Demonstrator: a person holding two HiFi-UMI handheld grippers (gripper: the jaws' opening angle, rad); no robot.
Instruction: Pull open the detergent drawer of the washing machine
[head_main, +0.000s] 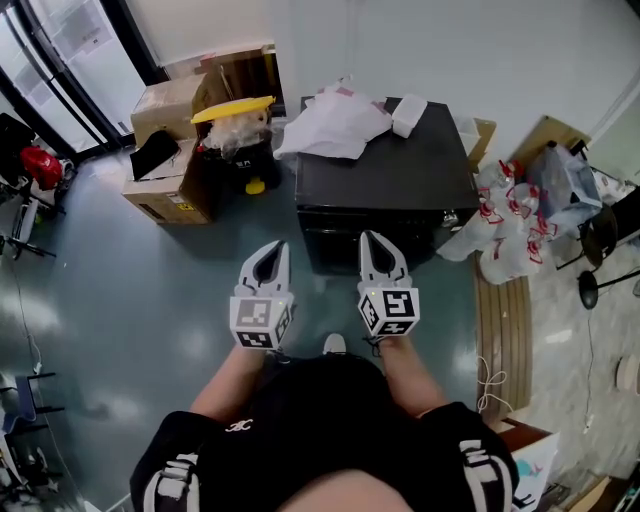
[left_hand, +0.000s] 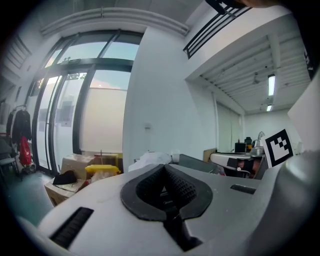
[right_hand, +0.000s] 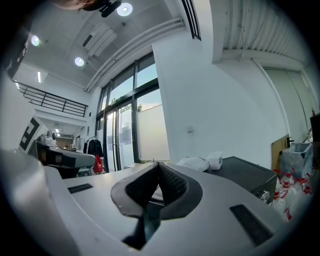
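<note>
— What lay at the far left of the head view?

— Cardboard boxes (head_main: 172, 155) stood on the floor (head_main: 120, 290) at the upper left, with a yellow lid (head_main: 233, 108) just to their right.

— And the left gripper (head_main: 268, 262)?

— It was held out in front of the body on a bare forearm (head_main: 222, 385), left of centre, pointing away from the person and about level. Its marker cube (head_main: 261, 322) faced up. In the left gripper view the fingers (left_hand: 186, 187) were clenched, tips meeting, with nothing between them.

— Where was the washing machine (head_main: 385, 175)?

— In the upper centre, a black box with its dark front turned to the person. A white bag (head_main: 330, 125) lay on its top. The detergent drawer could not be picked out on that front from above. The left gripper's tip lay over the floor just left of the front.

— And the right gripper (head_main: 378, 255)?

— It was level with the left, beside it but apart, also pointing forward. Its tip overlapped the machine's front in the head view; whether it touched could not be told. In the right gripper view the fingers (right_hand: 172, 182) were pressed together and empty, and the machine (right_hand: 250, 175) sat at the right, some way off.

— Farther right?

— Plastic bags (head_main: 505, 225) were heaped against the machine's right side.
</note>
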